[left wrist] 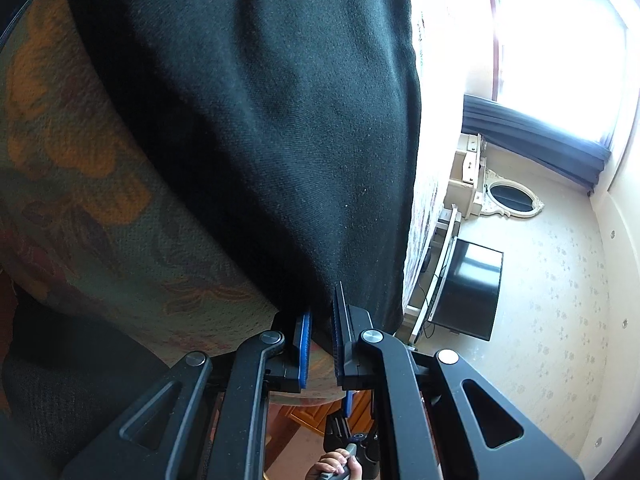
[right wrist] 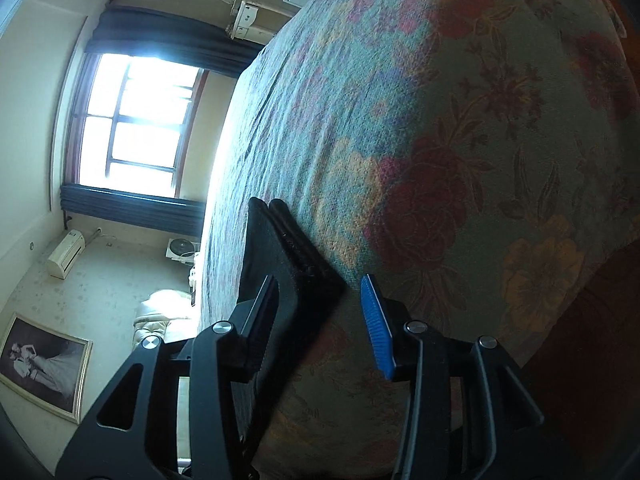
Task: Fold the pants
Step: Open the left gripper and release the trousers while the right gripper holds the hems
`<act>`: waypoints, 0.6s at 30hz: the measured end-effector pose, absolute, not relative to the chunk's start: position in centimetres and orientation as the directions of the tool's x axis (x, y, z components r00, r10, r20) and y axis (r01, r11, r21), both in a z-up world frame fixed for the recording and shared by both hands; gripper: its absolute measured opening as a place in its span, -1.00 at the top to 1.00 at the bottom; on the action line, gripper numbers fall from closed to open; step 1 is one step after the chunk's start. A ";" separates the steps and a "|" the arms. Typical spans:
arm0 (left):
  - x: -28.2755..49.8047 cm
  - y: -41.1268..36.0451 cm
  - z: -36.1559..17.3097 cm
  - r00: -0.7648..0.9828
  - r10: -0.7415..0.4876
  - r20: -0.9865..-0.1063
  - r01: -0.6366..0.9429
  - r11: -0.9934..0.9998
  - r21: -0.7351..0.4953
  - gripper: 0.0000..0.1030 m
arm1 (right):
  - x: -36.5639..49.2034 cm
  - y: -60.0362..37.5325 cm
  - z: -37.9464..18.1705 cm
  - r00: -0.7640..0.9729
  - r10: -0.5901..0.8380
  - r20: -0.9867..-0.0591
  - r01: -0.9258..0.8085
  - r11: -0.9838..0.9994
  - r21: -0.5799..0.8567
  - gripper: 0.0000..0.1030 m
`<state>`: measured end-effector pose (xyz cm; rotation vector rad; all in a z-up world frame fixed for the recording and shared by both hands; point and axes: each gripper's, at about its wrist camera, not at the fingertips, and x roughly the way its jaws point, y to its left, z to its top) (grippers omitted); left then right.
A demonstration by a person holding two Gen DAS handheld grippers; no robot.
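The black woven-cloth pants (left wrist: 248, 128) lie spread on the bed with the floral green-and-red bedspread (left wrist: 80, 184), and their near hem reaches the near edge of the bed. The left tool (left wrist: 320, 338) is clenched on this hem; the cloth runs between its two blue ribbed pads (left wrist: 305, 340). In the right wrist view, a folded corner of the pants sits on the bedspread near the edge of the bed. The right tool (right wrist: 320, 312) is released: its blue pad (right wrist: 376, 328) stands clear of the cloth, while the other finger is beside the corner.
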<state>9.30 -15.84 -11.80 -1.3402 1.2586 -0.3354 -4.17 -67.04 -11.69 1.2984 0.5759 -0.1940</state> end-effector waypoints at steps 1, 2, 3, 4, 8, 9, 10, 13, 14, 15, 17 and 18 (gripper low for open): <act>9.3 -15.8 -11.7 0.371 -0.795 -0.481 -0.452 0.298 -0.841 0.83 | -4.0 -67.0 -11.6 0.844 0.178 -0.506 0.447 0.288 0.847 0.08; 9.3 -15.9 -11.6 0.369 -0.794 -0.483 -0.450 0.303 -0.840 0.83 | -3.8 -67.0 -11.3 0.842 0.168 -0.513 0.450 0.306 0.839 0.07; 9.2 -15.9 -11.5 0.365 -0.795 -0.485 -0.448 0.307 -0.840 0.83 | -3.6 -67.2 -11.0 0.841 0.154 -0.518 0.452 0.327 0.830 0.05; 9.1 -16.0 -11.3 0.357 -0.798 -0.485 -0.447 0.310 -0.839 0.83 | -3.5 -67.4 -10.5 0.841 0.138 -0.522 0.452 0.351 0.820 0.02; 8.9 -16.6 -9.6 0.311 -0.818 -0.484 -0.379 0.360 -0.853 0.83 | -1.5 -68.7 -8.9 0.842 0.153 -0.517 0.407 0.449 0.795 -0.35; 8.9 -16.8 -8.9 0.305 -0.822 -0.481 -0.343 0.377 -0.860 0.83 | -0.5 -68.9 -8.6 0.835 0.174 -0.521 0.391 0.480 0.786 -0.39; 9.2 -17.0 -8.2 0.303 -0.824 -0.480 -0.302 0.394 -0.868 0.83 | 0.5 -69.1 -8.4 0.825 0.190 -0.533 0.379 0.514 0.769 -0.42; 10.5 -17.0 -5.8 0.335 -0.808 -0.485 -0.169 0.454 -0.875 0.82 | 3.6 -69.1 -8.6 0.773 0.254 -0.581 0.355 0.585 0.729 -0.43; 11.1 -16.8 -5.2 0.351 -0.799 -0.488 -0.132 0.474 -0.871 0.81 | 4.3 -69.1 -9.1 0.753 0.270 -0.600 0.359 0.596 0.718 -0.43; 11.7 -16.3 -4.7 0.367 -0.792 -0.488 -0.107 0.486 -0.868 0.79 | 4.9 -69.2 -9.5 0.736 0.279 -0.617 0.369 0.599 0.711 -0.43; 12.9 -15.2 -4.1 0.383 -0.781 -0.493 -0.081 0.504 -0.860 0.76 | 5.8 -69.7 -10.5 0.730 0.339 -0.593 0.350 0.560 0.751 -0.62; 13.5 -14.3 -3.8 0.394 -0.770 -0.502 -0.072 0.518 -0.852 0.73 | 5.9 -69.9 -10.6 0.739 0.365 -0.567 0.331 0.537 0.776 -0.73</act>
